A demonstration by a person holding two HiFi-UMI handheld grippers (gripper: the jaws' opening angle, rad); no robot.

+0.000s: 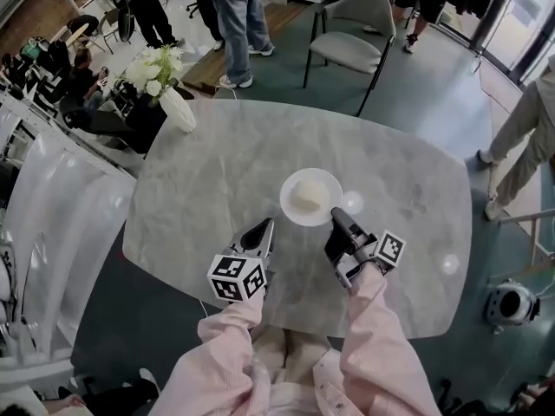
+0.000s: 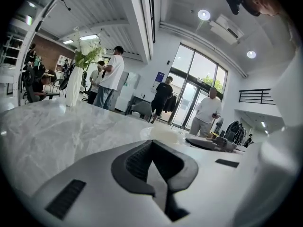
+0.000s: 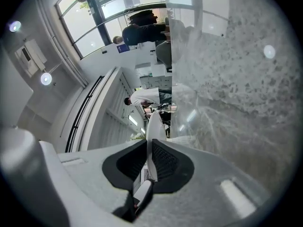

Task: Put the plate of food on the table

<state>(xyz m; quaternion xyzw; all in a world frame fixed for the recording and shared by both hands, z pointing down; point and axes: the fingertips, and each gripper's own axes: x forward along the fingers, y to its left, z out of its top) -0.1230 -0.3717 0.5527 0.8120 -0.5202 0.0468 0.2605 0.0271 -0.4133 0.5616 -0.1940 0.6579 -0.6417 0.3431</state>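
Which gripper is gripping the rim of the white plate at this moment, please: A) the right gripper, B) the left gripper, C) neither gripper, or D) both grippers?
A: in the right gripper view, the right gripper has its jaws closed on the thin edge of the plate, while the left gripper has its jaws together on nothing, short of the plate.

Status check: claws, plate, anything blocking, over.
Right claw shut on rim of round white plate. Left claw shut, empty, beside it. Pale food aboard, grey marble table beneath; nothing blocking.
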